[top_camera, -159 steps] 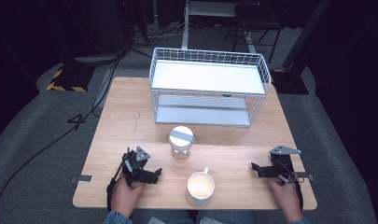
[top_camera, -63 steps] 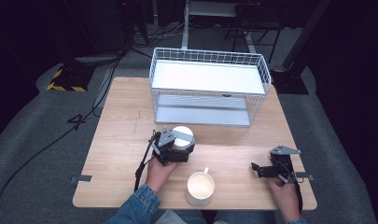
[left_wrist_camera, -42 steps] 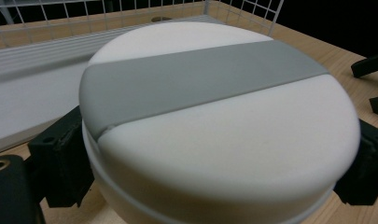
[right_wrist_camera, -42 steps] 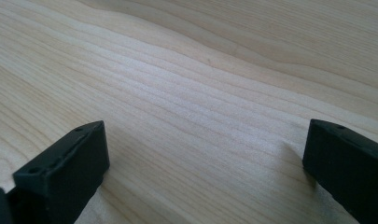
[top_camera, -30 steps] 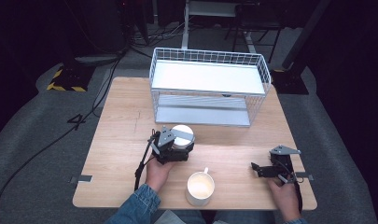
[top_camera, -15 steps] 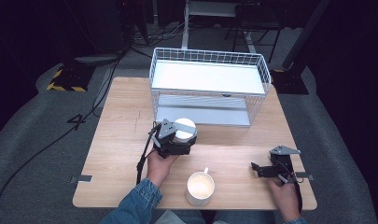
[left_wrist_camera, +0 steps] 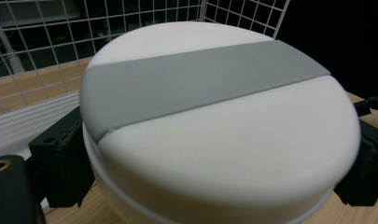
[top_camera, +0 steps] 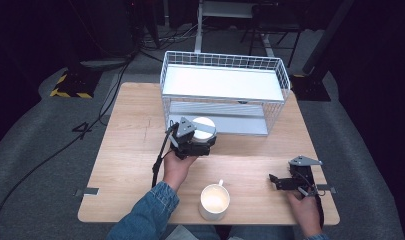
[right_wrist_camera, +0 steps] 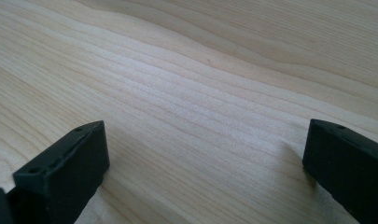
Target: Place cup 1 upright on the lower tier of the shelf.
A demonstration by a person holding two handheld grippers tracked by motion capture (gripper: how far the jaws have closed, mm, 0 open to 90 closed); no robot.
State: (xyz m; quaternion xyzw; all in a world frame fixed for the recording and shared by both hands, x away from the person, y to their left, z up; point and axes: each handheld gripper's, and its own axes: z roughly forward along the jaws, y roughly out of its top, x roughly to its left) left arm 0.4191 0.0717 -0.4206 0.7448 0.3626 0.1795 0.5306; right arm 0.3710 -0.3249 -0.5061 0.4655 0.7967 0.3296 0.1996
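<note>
Beside white wire rack [top_camera: 225,85], round white canister [left_wrist_camera: 214,140] wears grey lid band.

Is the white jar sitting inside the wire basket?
No, the white jar is in front of the wire basket, held between the left gripper jaws.

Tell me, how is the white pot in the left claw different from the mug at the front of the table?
The lidded jar is closed by a white lid with a grey stripe; the mug is open-topped. The jar sits clamped between the left gripper's jaws, by the wire rack; the mug stands free near the table's front edge. The mug has a handle; none shows on the jar. Both are white and round.
</note>
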